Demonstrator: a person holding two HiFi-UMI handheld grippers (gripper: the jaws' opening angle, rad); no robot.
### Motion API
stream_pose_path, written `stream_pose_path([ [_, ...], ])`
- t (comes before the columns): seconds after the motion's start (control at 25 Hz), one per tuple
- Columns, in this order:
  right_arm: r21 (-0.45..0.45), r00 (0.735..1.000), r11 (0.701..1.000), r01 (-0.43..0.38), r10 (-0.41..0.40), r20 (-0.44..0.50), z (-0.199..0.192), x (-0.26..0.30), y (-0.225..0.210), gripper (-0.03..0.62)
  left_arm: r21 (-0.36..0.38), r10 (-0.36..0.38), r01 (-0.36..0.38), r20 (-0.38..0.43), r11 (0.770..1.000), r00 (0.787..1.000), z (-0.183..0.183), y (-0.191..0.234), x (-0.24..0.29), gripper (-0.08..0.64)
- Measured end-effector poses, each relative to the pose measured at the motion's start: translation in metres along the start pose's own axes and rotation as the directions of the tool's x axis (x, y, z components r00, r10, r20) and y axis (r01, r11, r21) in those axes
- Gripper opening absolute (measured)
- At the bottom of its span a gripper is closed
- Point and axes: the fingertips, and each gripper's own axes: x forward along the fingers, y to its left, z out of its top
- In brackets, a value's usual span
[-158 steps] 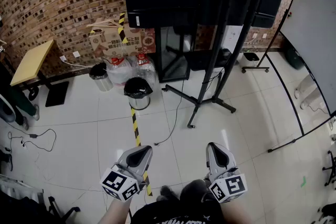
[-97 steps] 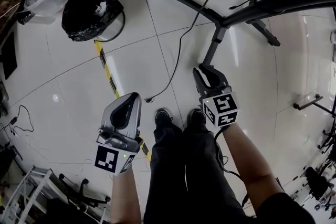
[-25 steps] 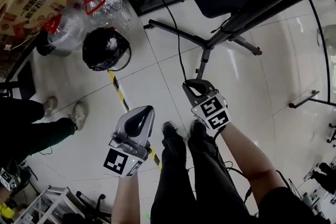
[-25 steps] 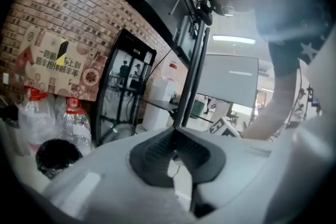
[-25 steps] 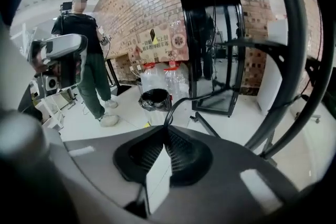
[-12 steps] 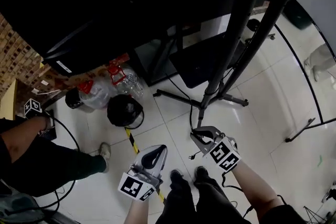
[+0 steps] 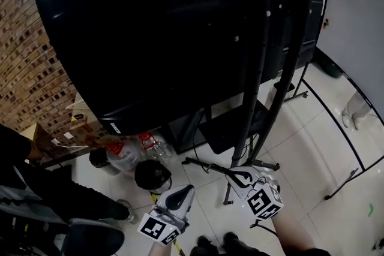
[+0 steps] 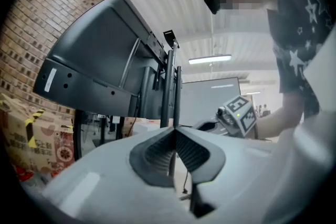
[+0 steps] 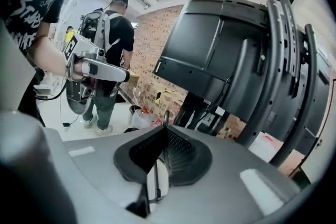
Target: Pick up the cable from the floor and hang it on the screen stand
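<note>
The right gripper (image 7: 235,175), low beside the screen stand (image 7: 255,69), is closing its jaws on the black cable (image 9: 164,117) pinched between them. The left gripper (image 7: 186,189), farther from the stand, has its jaws together with nothing in them.

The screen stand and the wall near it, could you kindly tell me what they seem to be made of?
Screen stand: probably metal with a black satin paint; the sign is slim, straight uprights with holes along them. Wall: bare red-brown brick, rough and matte, with pale mortar lines showing.
</note>
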Motion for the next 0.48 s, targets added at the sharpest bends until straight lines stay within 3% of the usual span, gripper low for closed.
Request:
stream_pose_path([
  [0.2, 0.095, 0.992, 0.995, 0.039, -0.049, 0.113, 0.038, -0.01, -0.028, 0.02, 0.035, 0.017, -0.018, 0.045, 0.999, 0.999, 0.044, 0.01, 0.009, 0.002],
  [0.48, -0.024, 0.974, 0.99, 0.141, -0.135, 0.181, 0.084, -0.05, -0.047, 0.02, 0.11, 0.006, -0.013, 0.071, 0.994, 0.997, 0.084, -0.005, 0.009, 0.002],
])
